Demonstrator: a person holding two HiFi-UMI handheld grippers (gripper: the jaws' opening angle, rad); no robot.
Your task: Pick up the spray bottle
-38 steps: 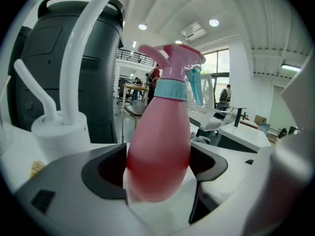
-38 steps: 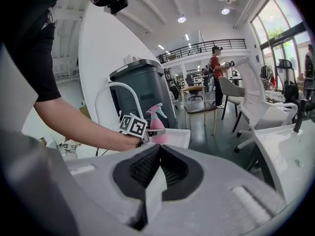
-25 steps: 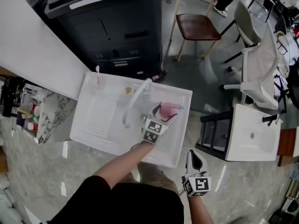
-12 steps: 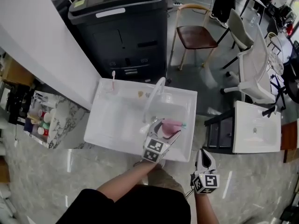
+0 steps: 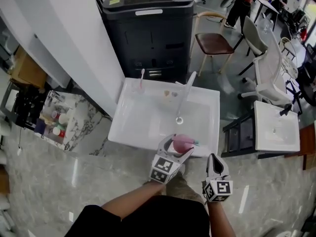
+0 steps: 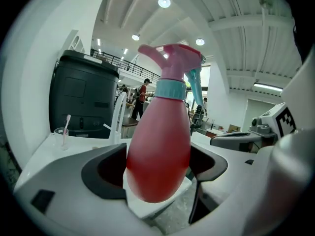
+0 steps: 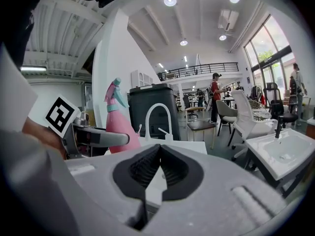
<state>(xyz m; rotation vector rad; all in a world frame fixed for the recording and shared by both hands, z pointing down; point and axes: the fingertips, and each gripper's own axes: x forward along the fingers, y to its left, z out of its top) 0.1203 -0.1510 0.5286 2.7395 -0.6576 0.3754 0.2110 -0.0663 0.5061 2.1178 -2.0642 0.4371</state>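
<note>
Spray bottle (image 6: 160, 132) in L tool (image 5: 177, 148)

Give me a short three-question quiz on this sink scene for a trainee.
1. True or false: the left gripper is shut on the pink spray bottle.
2. What stands in the cup on the sink? A toothbrush; B spoon; C razor.
3. Fill in: the jaws of the right gripper are ____ and hold nothing.
Key: 1 true; 2 A; 3 together.
</note>
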